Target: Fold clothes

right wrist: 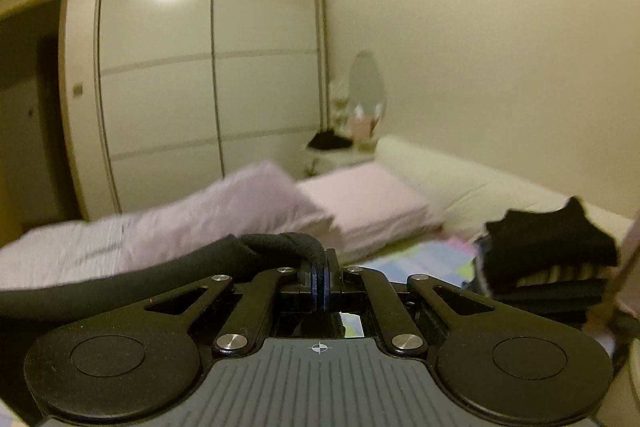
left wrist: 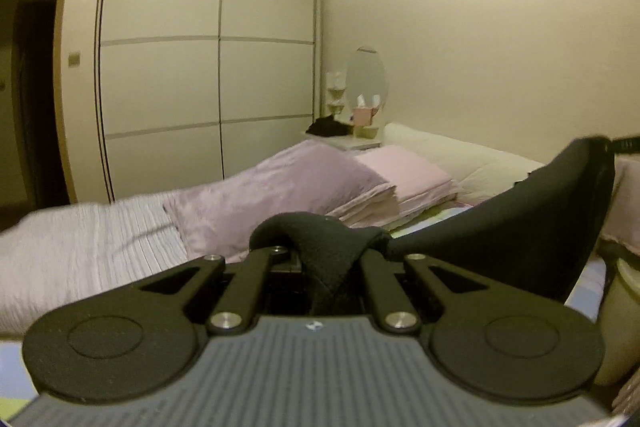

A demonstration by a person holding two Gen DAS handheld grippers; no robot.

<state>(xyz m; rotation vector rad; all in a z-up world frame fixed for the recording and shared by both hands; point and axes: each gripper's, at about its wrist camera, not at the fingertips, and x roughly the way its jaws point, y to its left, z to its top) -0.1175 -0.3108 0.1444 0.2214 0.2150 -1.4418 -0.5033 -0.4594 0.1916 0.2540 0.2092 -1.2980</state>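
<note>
- The bed (left wrist: 72, 247) carries a lilac quilt (left wrist: 280, 187) and folded pink bedding (left wrist: 404, 171).
- A black garment (left wrist: 520, 219) hangs raised above the bed, stretched between both grippers.
- A pile of folded dark clothes (right wrist: 548, 247) lies on the bed at right.
- The left hand-held gripper (left wrist: 326, 267) is clamped on one bunched edge of the garment.
- The right hand-held gripper (right wrist: 320, 279) is clamped on the other edge.
</note>
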